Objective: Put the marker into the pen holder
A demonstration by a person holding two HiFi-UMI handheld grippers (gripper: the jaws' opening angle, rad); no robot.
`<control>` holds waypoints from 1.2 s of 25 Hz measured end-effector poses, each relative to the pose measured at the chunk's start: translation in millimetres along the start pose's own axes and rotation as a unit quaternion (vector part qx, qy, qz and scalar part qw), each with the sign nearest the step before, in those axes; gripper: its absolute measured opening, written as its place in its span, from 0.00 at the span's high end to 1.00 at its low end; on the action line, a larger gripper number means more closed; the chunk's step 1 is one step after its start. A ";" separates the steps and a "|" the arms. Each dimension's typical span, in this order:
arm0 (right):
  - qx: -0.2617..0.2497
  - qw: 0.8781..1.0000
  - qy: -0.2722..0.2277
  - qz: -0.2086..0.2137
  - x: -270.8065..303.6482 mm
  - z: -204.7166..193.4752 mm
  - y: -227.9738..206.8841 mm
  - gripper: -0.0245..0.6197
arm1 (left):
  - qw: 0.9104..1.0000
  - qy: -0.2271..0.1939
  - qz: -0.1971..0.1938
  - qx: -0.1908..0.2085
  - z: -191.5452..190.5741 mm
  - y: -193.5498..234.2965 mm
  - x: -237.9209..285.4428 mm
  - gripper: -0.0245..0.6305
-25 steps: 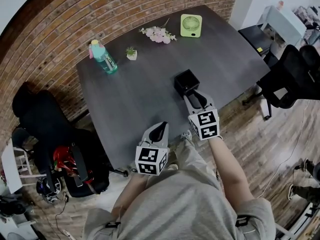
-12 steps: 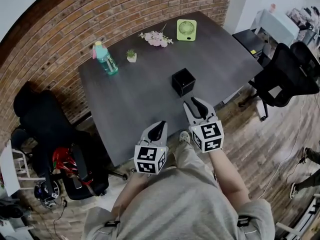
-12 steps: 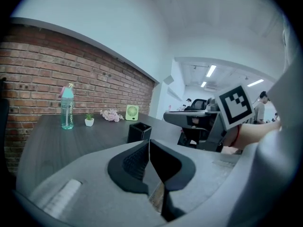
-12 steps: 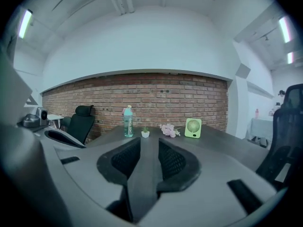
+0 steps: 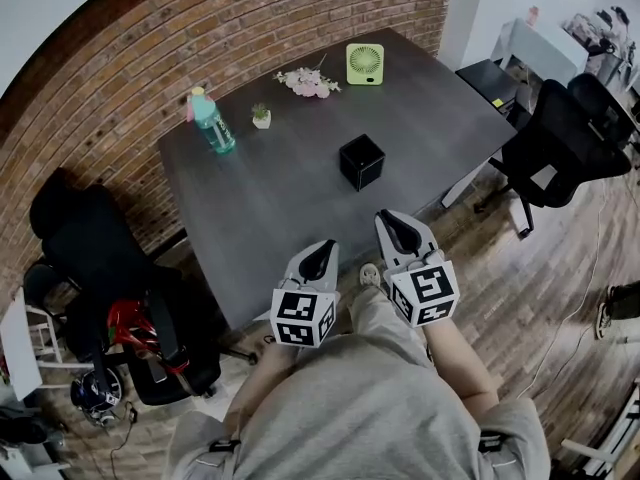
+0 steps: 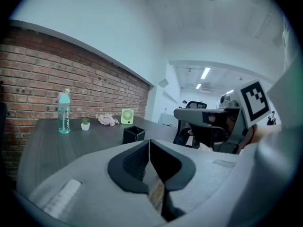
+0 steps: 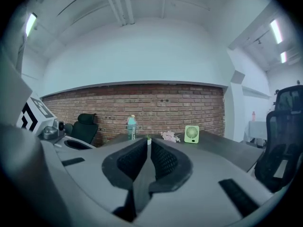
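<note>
I saw a dark grey table [image 5: 270,198] against a red-brown brick wall [image 5: 150,48]. The pen holder [image 5: 361,161] was black, the fan [image 5: 365,63] light green, the bottle [image 5: 211,125] teal with a pink cap, the flowers [image 5: 305,81] pale pink. My left gripper [image 5: 322,247] was grey with black pads [image 6: 130,167], its cube [image 5: 302,318] patterned in black-and-white squares. The floor [image 5: 540,288] was brown wood planks.

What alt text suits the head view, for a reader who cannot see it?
A person holds a grey left gripper and grey right gripper, both empty, by the near edge of a dark grey table; the right gripper's jaws have just been closing. A black square pen holder stands mid-table.
</note>
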State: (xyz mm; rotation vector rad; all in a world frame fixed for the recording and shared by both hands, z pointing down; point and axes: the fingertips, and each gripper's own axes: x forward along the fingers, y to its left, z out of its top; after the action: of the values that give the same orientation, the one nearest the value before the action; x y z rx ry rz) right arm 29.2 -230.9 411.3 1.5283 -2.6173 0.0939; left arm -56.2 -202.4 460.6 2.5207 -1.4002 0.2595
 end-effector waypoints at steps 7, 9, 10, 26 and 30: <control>0.001 1.000 -0.012 -0.004 -22.0 1.8 9.6 0.95 | 1.000 -0.006 -0.011 0.006 1.5 -9.3 -9.1 0.93; 0.003 1.000 -0.014 -0.006 -25.9 1.0 11.4 0.96 | 1.000 -0.006 -0.014 0.007 0.5 -11.3 -10.3 0.93; 0.005 1.000 -0.014 -0.006 -27.0 0.3 12.1 0.96 | 1.000 -0.006 -0.016 0.007 -0.1 -12.1 -10.7 0.93; 0.015 1.000 -0.013 -0.014 -23.1 -3.0 10.2 0.96 | 1.000 -0.003 -0.018 0.005 -2.5 -9.3 -7.1 0.93; 0.018 1.000 -0.015 -0.011 -20.5 -0.4 10.3 0.96 | 1.000 -0.002 -0.018 0.003 -3.1 -8.8 -5.7 0.93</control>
State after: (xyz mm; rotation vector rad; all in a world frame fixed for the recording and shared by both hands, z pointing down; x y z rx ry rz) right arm 30.2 -208.2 409.1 1.5807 -2.6356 0.1173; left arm -51.8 -192.4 460.9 2.5492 -1.3552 0.2523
